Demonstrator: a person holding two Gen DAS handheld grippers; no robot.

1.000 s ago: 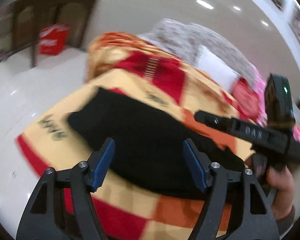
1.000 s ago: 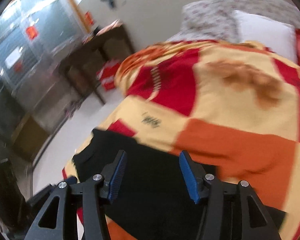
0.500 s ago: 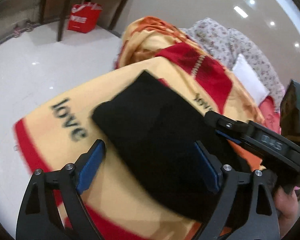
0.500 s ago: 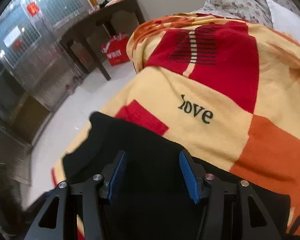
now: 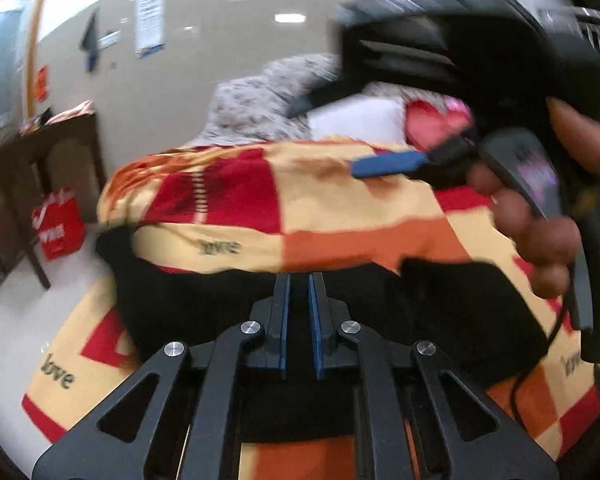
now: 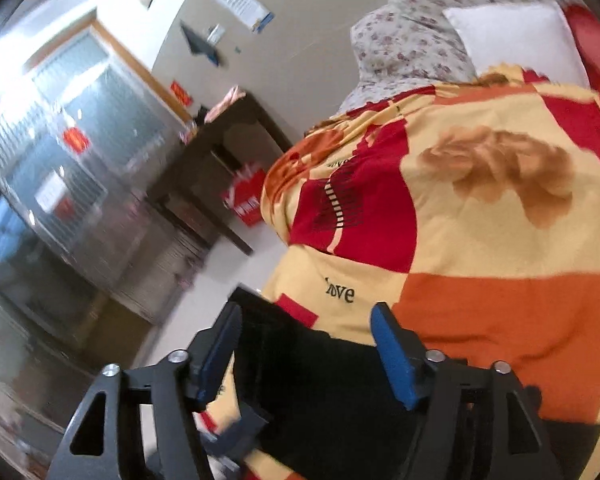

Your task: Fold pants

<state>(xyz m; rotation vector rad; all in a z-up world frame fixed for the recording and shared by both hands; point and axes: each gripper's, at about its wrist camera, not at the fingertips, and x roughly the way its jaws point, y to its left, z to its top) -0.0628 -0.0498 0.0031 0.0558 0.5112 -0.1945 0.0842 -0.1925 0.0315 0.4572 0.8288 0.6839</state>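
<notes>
Here, the black pants (image 5: 440,312) are lying flat across the near part of the patchwork blanket (image 5: 340,216), the one in red, orange and cream squares with "love" printed on it; the left gripper (image 5: 298,312) is sitting low over the pants with its blue-padded jaws drawn nearly together, only a thin slit showing between them, and whether any cloth is being pinched there cannot be told; the right gripper (image 6: 306,344) is hovering over the same pants with its jaws spread wide, nothing between the blue pads; in the left wrist view the right hand (image 5: 540,216) is showing above the blanket's right side, wrapped around that gripper's handle; toward the far end of the blanket a white pillow (image 6: 516,36) is leaning against floral bedding (image 6: 404,40); off the blanket's left edge a red bag (image 5: 58,226) is standing on the pale floor (image 5: 12,320) under a dark wooden table (image 6: 228,128).
</notes>
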